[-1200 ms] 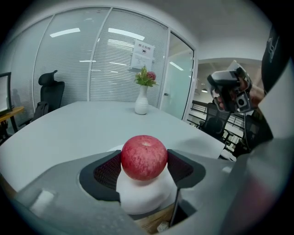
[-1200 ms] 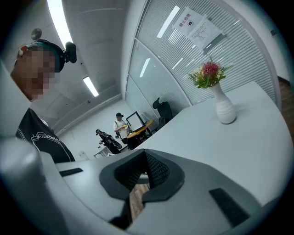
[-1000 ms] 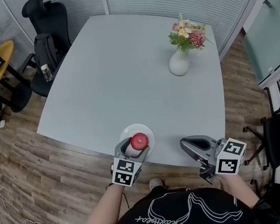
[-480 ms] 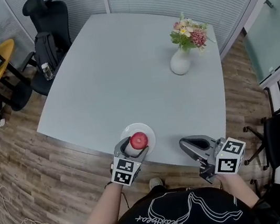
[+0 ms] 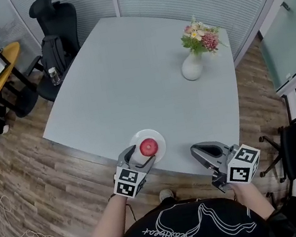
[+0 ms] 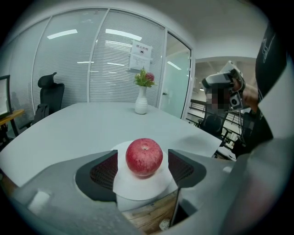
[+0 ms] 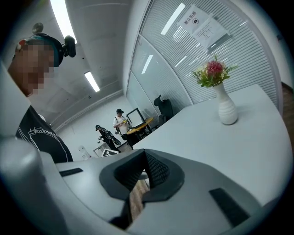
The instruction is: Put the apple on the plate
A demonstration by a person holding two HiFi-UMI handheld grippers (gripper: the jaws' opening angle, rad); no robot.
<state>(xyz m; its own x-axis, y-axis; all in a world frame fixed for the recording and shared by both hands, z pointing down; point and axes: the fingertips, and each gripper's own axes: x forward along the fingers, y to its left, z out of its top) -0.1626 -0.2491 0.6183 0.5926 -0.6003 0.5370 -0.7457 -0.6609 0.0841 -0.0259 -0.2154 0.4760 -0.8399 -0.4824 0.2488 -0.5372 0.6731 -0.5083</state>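
Desk (image 5: 129, 73) edge: apple (image 5: 149, 146) now rests on the plate (image 5: 158, 137); left gripper (image 5: 137, 158) has spread clear, so the task looks done. Right gripper (image 5: 198, 151) is closed, empty.

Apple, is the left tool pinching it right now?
No: the apple rests on the plate, with a visible gap to each side of the open left tool.
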